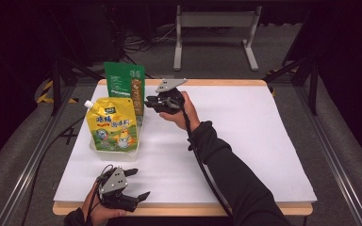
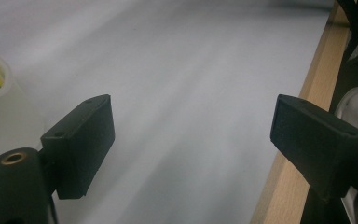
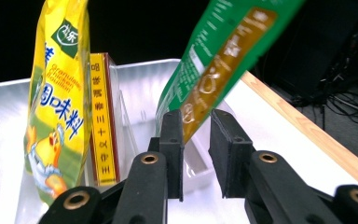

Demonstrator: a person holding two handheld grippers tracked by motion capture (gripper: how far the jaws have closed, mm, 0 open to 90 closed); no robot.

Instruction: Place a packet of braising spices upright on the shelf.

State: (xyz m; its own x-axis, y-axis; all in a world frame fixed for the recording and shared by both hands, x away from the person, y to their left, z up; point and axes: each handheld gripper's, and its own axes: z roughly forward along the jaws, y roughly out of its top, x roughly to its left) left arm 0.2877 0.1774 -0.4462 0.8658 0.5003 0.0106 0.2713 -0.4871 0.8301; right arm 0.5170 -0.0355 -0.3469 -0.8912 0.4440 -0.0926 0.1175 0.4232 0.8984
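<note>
A green pouch [image 1: 122, 82] stands at the back of a clear plastic tray [image 1: 118, 154] on the left of the white table. A yellow spouted pouch [image 1: 112, 125] stands in front of it. My right gripper [image 1: 148, 101] reaches in from the right and meets the green pouch's edge. In the right gripper view its narrow jaws [image 3: 196, 122] are shut on the lower corner of the green pouch [image 3: 223, 51], with the yellow pouch [image 3: 58, 93] to the left. My left gripper [image 1: 139, 183] rests near the table's front edge, wide open with nothing between its jaws [image 2: 191, 135].
A slim yellow and red box [image 3: 102, 116] stands in the tray between the two pouches. The white sheet [image 1: 245, 141] covers the table, with a wooden edge [image 2: 307, 93] beside my left gripper. Metal frame legs stand on the floor beyond the table.
</note>
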